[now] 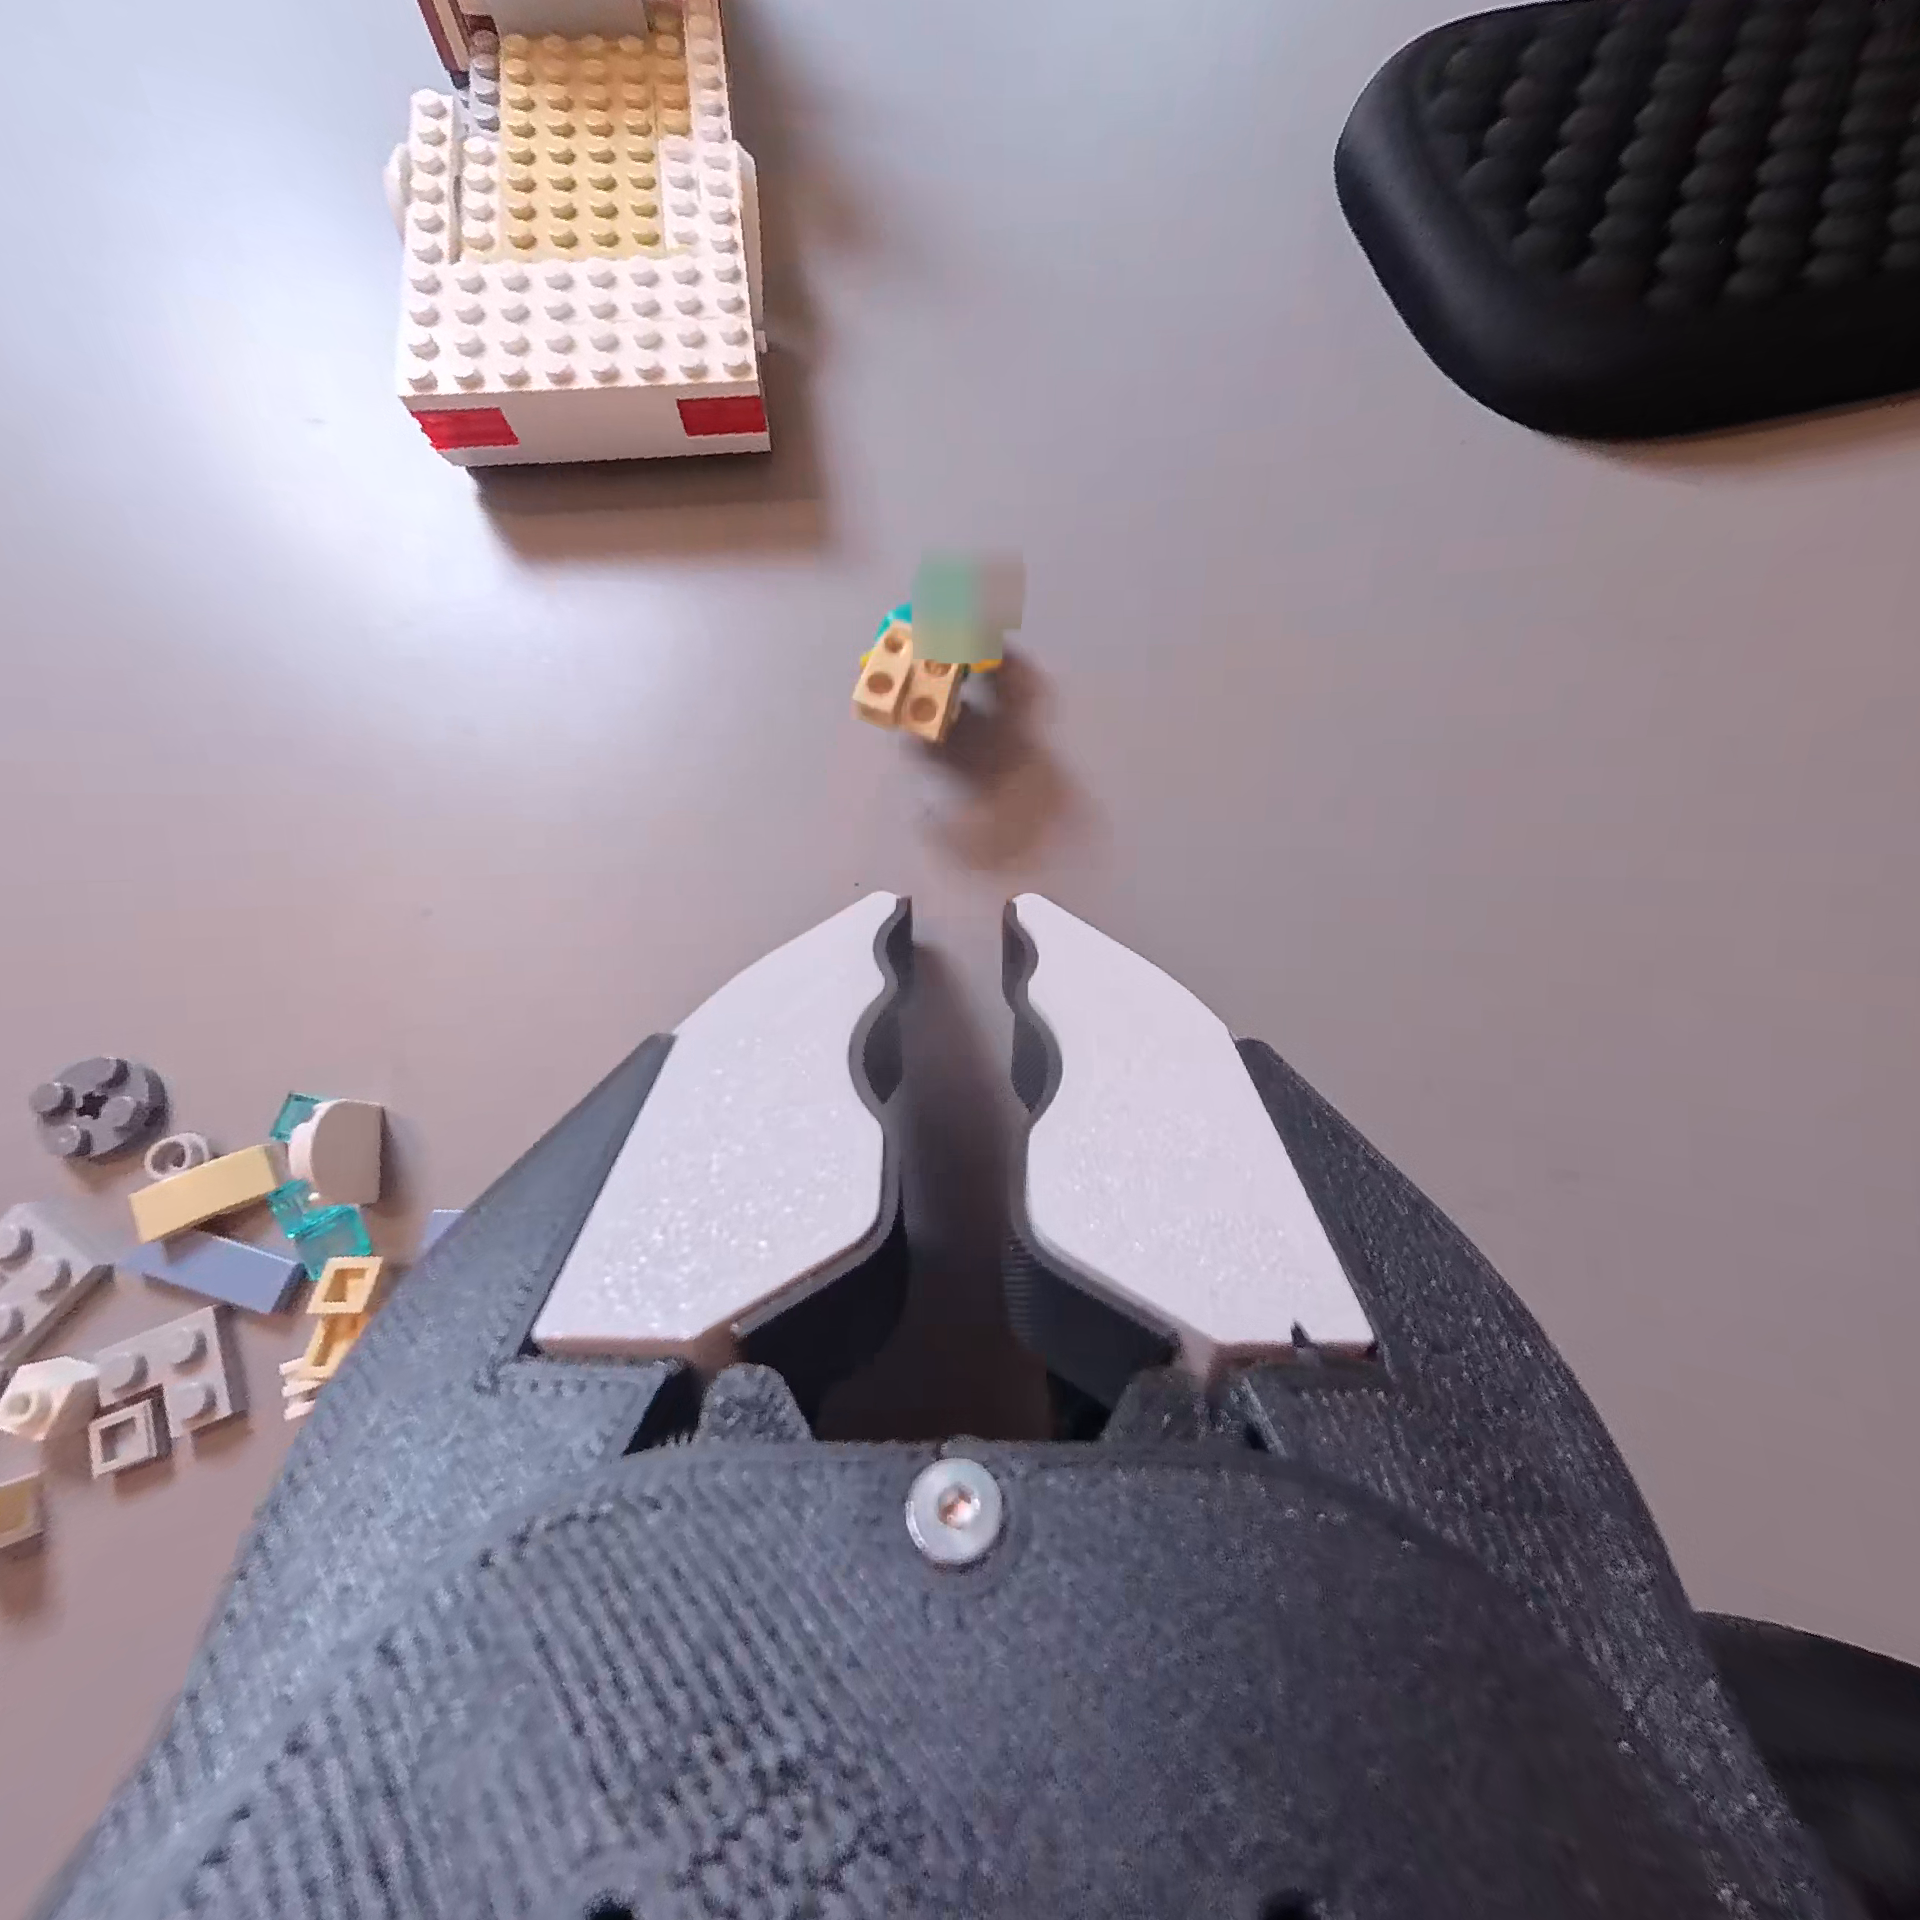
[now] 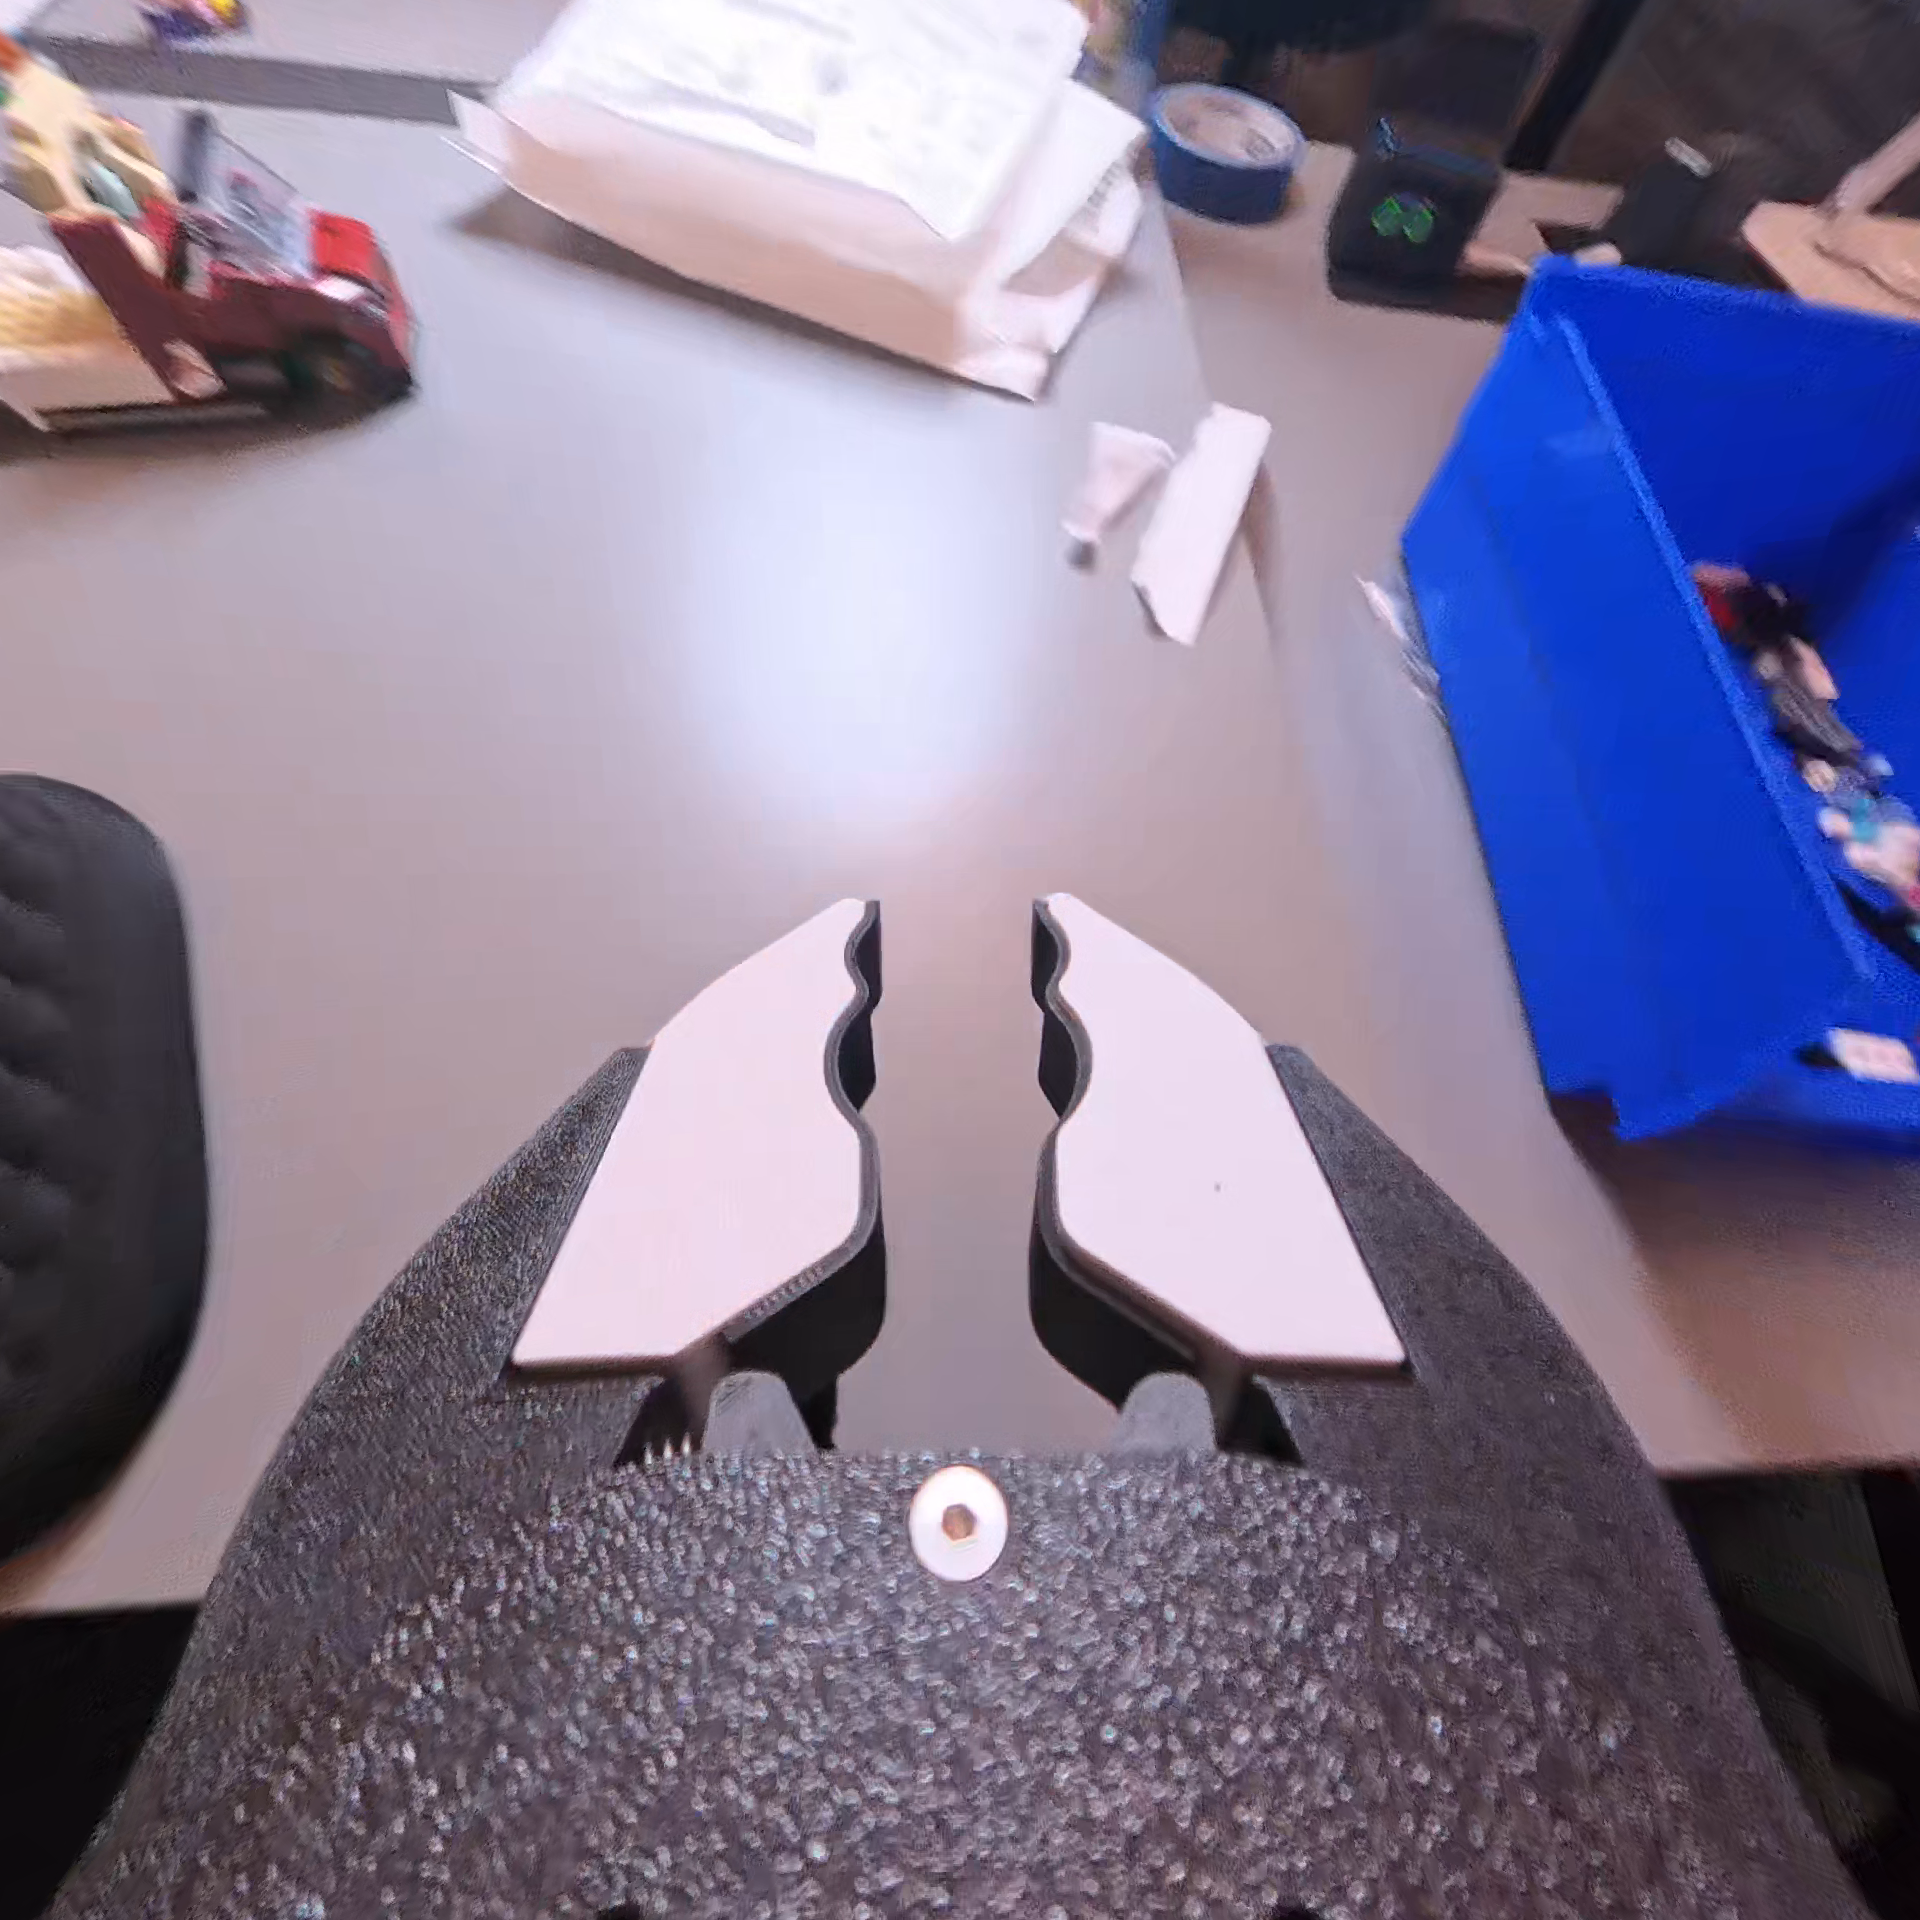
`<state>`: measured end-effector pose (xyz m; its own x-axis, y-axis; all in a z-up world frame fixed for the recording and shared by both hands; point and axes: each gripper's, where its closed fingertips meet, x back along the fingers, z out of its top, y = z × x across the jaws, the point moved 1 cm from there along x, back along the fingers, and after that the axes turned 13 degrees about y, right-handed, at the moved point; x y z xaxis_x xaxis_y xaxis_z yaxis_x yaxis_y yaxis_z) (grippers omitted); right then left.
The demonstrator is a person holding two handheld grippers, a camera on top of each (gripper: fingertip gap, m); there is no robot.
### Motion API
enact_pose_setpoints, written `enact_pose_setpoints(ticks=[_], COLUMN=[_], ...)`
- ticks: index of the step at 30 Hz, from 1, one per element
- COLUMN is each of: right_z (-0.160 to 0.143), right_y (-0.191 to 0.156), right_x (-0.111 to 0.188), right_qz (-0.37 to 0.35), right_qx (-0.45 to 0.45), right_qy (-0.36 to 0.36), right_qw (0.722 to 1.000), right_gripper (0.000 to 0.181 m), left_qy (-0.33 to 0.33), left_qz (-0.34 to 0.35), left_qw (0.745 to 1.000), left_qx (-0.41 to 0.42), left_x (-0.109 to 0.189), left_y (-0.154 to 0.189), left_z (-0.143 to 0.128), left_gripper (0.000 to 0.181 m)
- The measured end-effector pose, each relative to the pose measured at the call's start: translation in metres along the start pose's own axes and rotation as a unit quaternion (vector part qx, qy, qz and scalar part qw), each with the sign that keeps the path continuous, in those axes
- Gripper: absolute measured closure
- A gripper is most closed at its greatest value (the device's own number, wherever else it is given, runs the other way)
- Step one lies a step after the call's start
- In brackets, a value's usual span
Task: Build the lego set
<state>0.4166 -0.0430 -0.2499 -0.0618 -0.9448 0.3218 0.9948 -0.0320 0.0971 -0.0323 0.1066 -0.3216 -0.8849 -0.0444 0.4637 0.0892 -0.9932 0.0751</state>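
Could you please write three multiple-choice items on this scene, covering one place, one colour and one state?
1. Where do the loose lego pieces lie in the left wrist view?
A. left of the left tool
B. on the white lego build
C. on the black pad

2. What colour is the bin in the right wrist view?
A. green
B. blue
C. yellow

3. What is the state of the left tool?
A. shut on a brick
B. open and empty
C. shut on the figure

Answers:
1 A, they are scattered on the table at the tool's left.
2 B, its walls are plainly blue.
3 B, a gap shows between its fingers with nothing in it.
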Motion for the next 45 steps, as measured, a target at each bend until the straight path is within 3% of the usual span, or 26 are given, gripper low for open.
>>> enact_pose_setpoints(ticks=[3, 7, 15, 19, 23, 25, 28, 31, 36, 40, 45], right_z=[-0.031, -0.063, -0.083, -0.089, -0.079, -0.054, -0.002, 0.039, 0.069, 0.087, 0.098], right_y=[0.044, 0.073, 0.080, 0.081, 0.066, 0.032, -0.054, -0.157, -0.305, -0.371, -0.405], right_x=[0.027, 0.038, 0.020, 0.016, 0.003, -0.010, -0.031, -0.047, -0.068, -0.079, -0.087], right_qz=[-0.038, -0.052, -0.047, -0.051, -0.014, 0.048, 0.170, 0.282, 0.395, 0.414, 0.416], right_qx=[-0.024, -0.062, -0.064, -0.026, 0.001, 0.035, 0.105, 0.176, 0.308, 0.374, 0.398], right_qy=[-0.044, -0.077, -0.129, -0.189, -0.169, -0.101, 0.019, 0.110, 0.189, 0.231, 0.256], right_qw=[0.998, 0.994, 0.988, 0.980, 0.986, 0.993, 0.980, 0.937, 0.845, 0.797, 0.777], right_gripper=[0.155, 0.157, 0.159, 0.174, 0.174, 0.174, 0.174, 0.174, 0.174, 0.174, 0.174], left_qy=[0.003, 0.005, 0.005, 0.007, 0.010, 0.012, 0.025, 0.063, 0.172, 0.233, 0.277], left_qz=[0.000, 0.002, 0.012, 0.016, 0.016, 0.017, 0.012, -0.012, -0.063, -0.085, -0.112], left_qw=[1.000, 1.000, 1.000, 1.000, 1.000, 1.000, 1.000, 0.998, 0.979, 0.952, 0.919], left_qx=[0.002, 0.004, 0.003, 0.004, 0.005, 0.003, 0.005, 0.015, 0.089, 0.182, 0.257], left_x=[0.000, -0.002, -0.003, -0.003, -0.003, -0.004, -0.006, -0.006, 0.006, 0.018, 0.028], left_y=[-0.001, -0.001, 0.000, -0.001, -0.002, -0.002, 0.002, 0.015, 0.038, 0.037, 0.029], left_z=[0.000, 0.001, 0.002, 0.002, 0.003, 0.003, 0.008, 0.025, 0.068, 0.083, 0.089], left_gripper=[0.164, 0.164, 0.161, 0.161, 0.162, 0.162, 0.163, 0.163, 0.163, 0.164, 0.163])
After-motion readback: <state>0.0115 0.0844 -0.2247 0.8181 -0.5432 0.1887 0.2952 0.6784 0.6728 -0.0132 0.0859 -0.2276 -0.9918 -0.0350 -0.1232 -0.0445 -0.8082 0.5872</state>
